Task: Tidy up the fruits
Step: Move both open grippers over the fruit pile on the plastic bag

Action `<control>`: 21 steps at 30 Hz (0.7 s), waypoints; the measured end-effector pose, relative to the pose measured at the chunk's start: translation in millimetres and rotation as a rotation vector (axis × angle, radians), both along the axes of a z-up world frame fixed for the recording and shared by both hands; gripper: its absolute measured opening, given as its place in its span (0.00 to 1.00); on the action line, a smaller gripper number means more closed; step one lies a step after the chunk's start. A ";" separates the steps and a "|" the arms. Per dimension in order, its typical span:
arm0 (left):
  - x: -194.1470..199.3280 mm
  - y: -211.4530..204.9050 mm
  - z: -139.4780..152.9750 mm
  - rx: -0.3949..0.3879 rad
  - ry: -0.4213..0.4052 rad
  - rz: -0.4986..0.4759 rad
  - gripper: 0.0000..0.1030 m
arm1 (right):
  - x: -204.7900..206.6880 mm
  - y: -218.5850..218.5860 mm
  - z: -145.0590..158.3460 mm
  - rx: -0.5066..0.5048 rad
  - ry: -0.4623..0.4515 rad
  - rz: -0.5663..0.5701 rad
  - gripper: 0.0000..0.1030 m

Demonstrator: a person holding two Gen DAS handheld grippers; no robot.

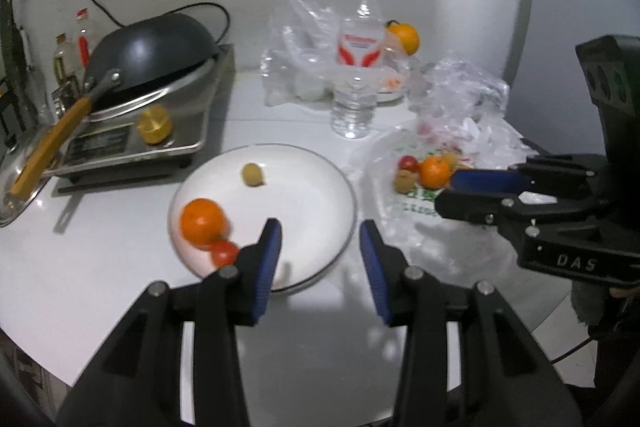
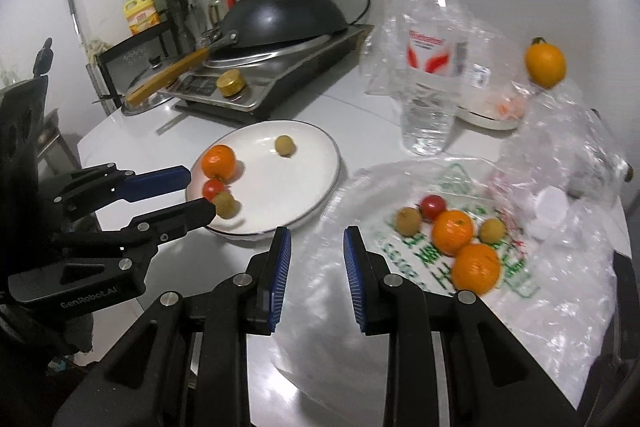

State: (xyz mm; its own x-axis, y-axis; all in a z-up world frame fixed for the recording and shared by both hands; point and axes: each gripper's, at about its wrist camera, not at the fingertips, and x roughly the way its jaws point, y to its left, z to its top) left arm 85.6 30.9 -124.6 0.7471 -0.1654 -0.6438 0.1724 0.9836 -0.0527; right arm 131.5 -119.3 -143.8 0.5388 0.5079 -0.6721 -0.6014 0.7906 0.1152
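A white plate (image 2: 296, 183) holds an orange (image 2: 218, 161), a red tomato (image 2: 213, 188) and two small brown fruits (image 2: 285, 146), one of them (image 2: 226, 205) blurred right by the left gripper's tip. My left gripper (image 1: 320, 239) is open and empty over the plate's (image 1: 316, 195) near rim; it also shows in the right wrist view (image 2: 196, 193). My right gripper (image 2: 316, 247) is open and empty at the edge of a plastic bag (image 2: 360, 195). On the bag lie two oranges (image 2: 452, 231), a tomato (image 2: 434, 207) and two brown fruits (image 2: 408, 221).
An induction cooker with an upturned black wok (image 2: 280, 15) stands behind the plate. A water bottle (image 2: 432, 67), crumpled clear bags (image 2: 572, 147), a small dish (image 2: 492, 115) and another orange (image 2: 545, 63) sit at the back right. The table edge is near on the left.
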 end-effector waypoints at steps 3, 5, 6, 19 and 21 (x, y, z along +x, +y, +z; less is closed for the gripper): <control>1.8 -11.8 0.0 0.015 0.000 -0.011 0.41 | 0.8 -13.0 -0.2 0.005 -0.003 -0.017 0.28; 3.3 -19.6 0.6 0.022 0.002 -0.020 0.41 | 1.7 -20.8 -0.7 0.008 -0.004 -0.028 0.28; 4.8 -22.0 0.7 0.023 0.004 -0.025 0.41 | 2.2 -24.0 -1.2 0.007 -0.005 -0.032 0.28; 13.4 -56.0 1.2 0.053 0.012 -0.069 0.41 | 12.8 -66.1 -4.2 0.021 -0.016 -0.091 0.29; 15.3 -62.8 -0.1 0.063 0.018 -0.071 0.41 | 15.4 -72.8 -5.3 0.027 -0.018 -0.092 0.36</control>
